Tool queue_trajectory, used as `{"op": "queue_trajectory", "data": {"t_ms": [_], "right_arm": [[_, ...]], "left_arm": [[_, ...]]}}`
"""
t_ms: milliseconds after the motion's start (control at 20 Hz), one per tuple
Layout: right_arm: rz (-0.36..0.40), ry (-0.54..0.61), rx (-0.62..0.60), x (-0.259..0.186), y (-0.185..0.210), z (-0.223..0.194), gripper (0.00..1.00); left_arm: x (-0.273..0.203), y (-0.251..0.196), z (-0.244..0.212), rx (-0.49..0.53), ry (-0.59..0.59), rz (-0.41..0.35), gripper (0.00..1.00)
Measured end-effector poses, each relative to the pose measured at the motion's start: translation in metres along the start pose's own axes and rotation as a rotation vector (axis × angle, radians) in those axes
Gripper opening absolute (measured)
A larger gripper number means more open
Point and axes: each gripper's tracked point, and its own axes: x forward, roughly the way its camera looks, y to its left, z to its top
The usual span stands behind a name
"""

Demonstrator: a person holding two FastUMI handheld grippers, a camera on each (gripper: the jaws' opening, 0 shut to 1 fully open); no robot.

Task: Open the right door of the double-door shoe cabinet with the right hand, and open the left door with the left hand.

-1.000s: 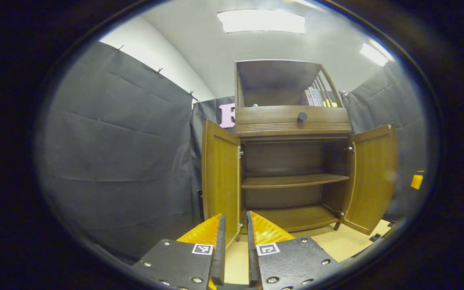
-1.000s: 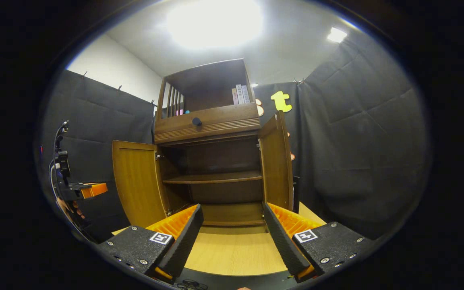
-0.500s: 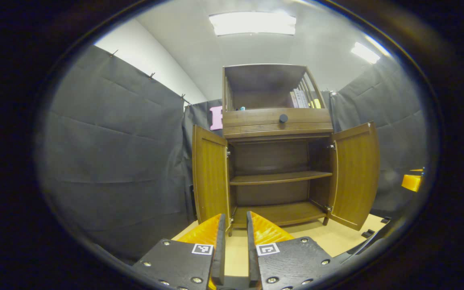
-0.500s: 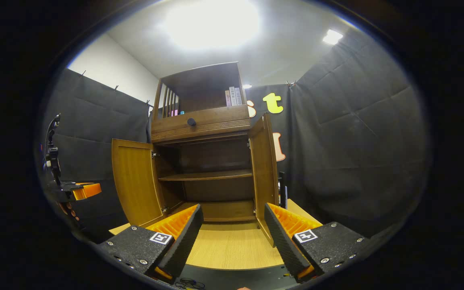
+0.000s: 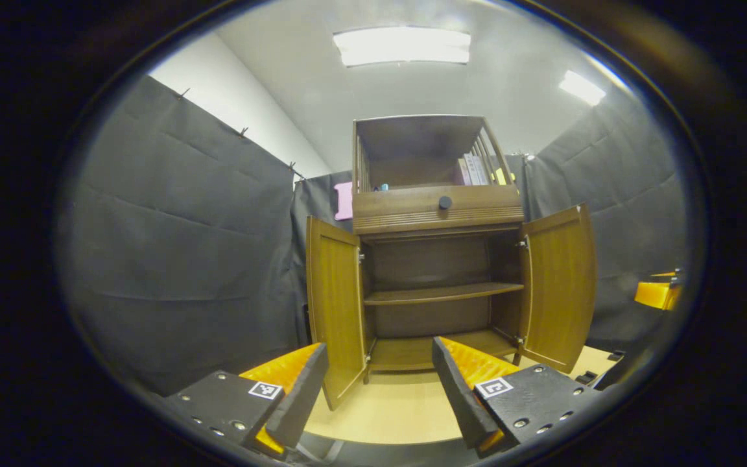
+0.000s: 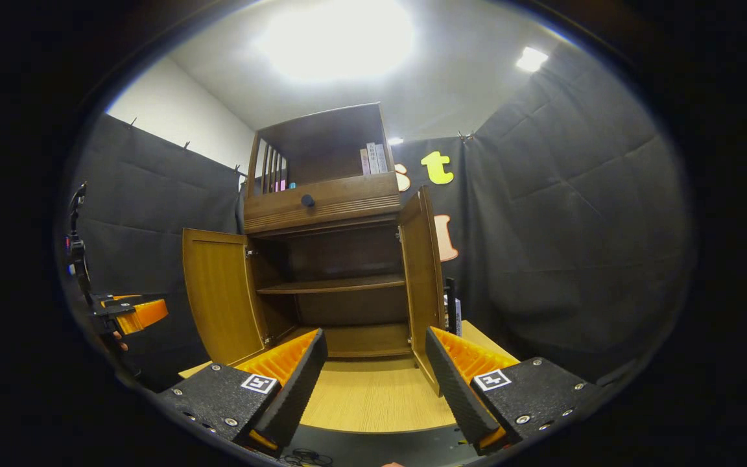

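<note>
The shoe cabinet (image 5: 435, 259) is seen ahead of both grippers on a light wooden floor (image 6: 373, 402), its left door (image 5: 334, 305) and right door (image 5: 558, 285) swung open; books (image 6: 373, 157) are stood in its top compartment above a drawer knob (image 5: 444, 203). The left gripper (image 5: 380, 389) and right gripper (image 6: 377, 376) are held back from the doors with jaws spread wide and nothing gripped; no obstruction is seen between them and the cabinet.

In the left gripper view, the brown wooden double-door cabinet (image 5: 435, 259) fills the frame's centre, its left door (image 5: 334, 305) and right door (image 5: 558, 285) swung outward like wings. Between them the lower compartment gapes, split by one horizontal wooden shelf (image 5: 441, 295). Pale wooden floor (image 5: 399, 412) lies bare at lower centre.
</note>
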Motion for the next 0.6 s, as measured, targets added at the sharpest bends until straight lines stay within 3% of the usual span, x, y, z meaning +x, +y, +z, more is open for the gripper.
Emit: {"op": "queue_trajectory", "data": {"t_ms": [600], "right_arm": [[-0.019,0.01,-0.006,-0.001,0.009,-0.007,0.94]], "left_arm": [[-0.003,0.013,-0.004,0.021,0.016,0.013,0.98]]}}
